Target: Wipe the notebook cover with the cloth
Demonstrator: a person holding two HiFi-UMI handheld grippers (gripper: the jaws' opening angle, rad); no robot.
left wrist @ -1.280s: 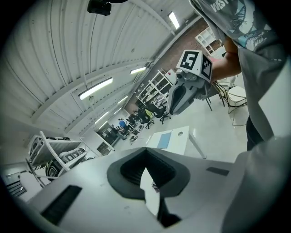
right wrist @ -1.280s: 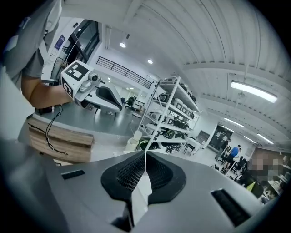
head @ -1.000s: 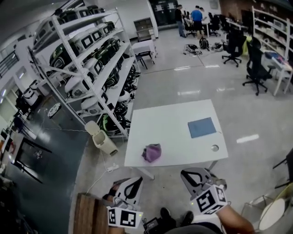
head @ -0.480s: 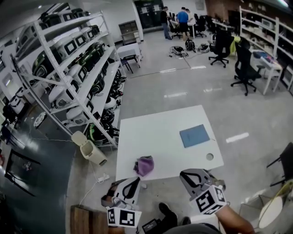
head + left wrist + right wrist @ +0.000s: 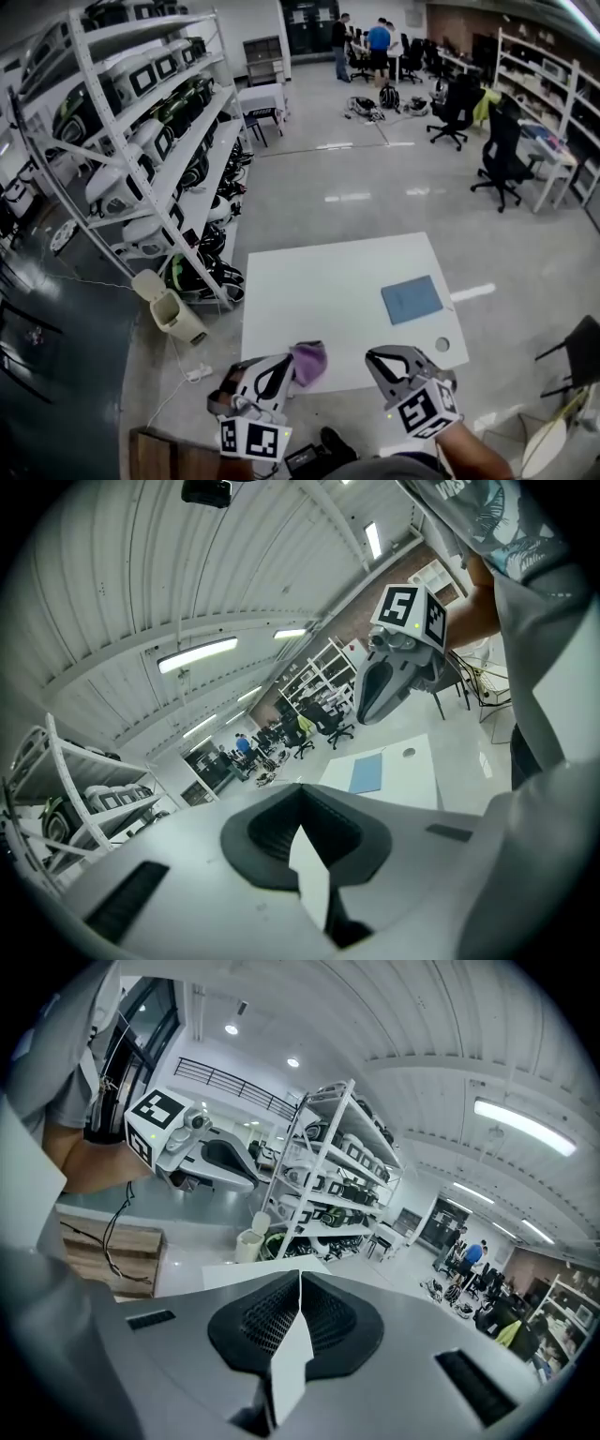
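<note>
Left gripper (image 5: 281, 364) advanced; cloth (image 5: 310, 362) just beside tip; notebook (image 5: 412, 299) well apart.

Grey left gripper (image 5: 285, 360), right gripper (image 5: 373, 355), black-white marker cubes (image 5: 255, 439), grey shirt (image 5: 555, 691)

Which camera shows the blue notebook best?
The head view: the flat blue rectangular notebook lies fully visible on the white table. The left gripper view shows it small, at a shallow angle; the right gripper view misses it.

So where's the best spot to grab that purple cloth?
Pinch the raised top of the cloth, coming from above on the near side. It sits bunched by the near edge of the table, so its folds probably stick up enough to pinch.
</note>
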